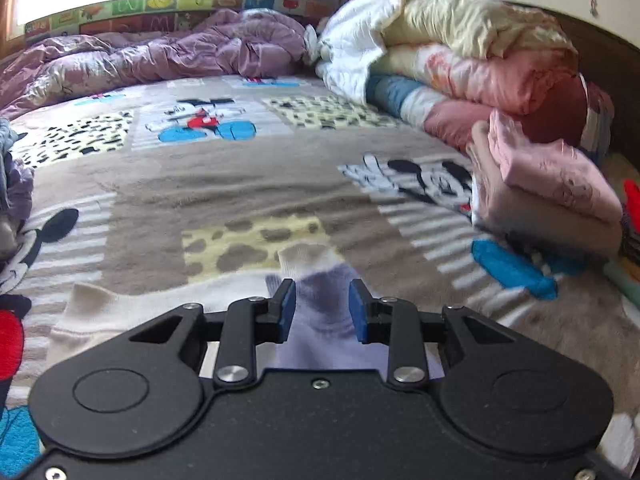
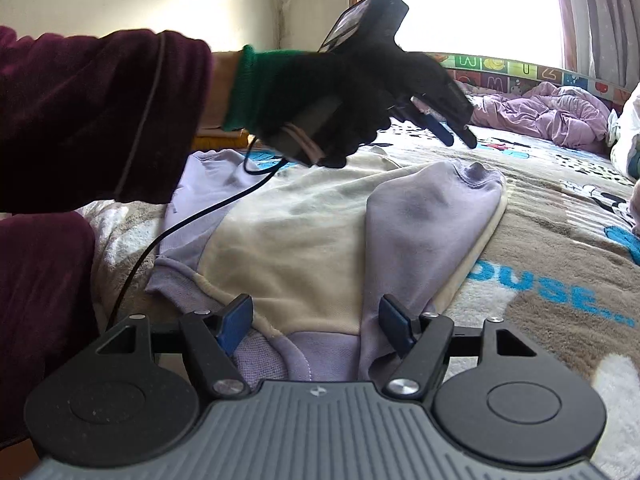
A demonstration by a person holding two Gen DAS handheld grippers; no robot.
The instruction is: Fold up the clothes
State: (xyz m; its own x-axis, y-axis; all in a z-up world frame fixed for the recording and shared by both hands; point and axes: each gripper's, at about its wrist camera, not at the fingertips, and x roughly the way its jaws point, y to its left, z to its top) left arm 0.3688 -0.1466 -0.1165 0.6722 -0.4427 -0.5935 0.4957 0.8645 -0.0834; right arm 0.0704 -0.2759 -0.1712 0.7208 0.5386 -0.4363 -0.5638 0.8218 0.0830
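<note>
the cream and lilac sweatshirt (image 2: 304, 240) lies flat on the cartoon-print blanket (image 2: 560, 240) near the bed's near edge, one lilac sleeve (image 2: 432, 216) folded across its body. the right gripper (image 2: 316, 322) hovers low over the hem, jaws wide apart, clamped on nothing. the left gripper (image 1: 322, 308), in a black-gloved hand (image 2: 340, 92), hangs above the garment, jaws partly apart and empty. folded pink clothes (image 1: 560, 184) sit stacked toward the blanket's right edge, beside rolled quilts (image 1: 480, 76).
</note>
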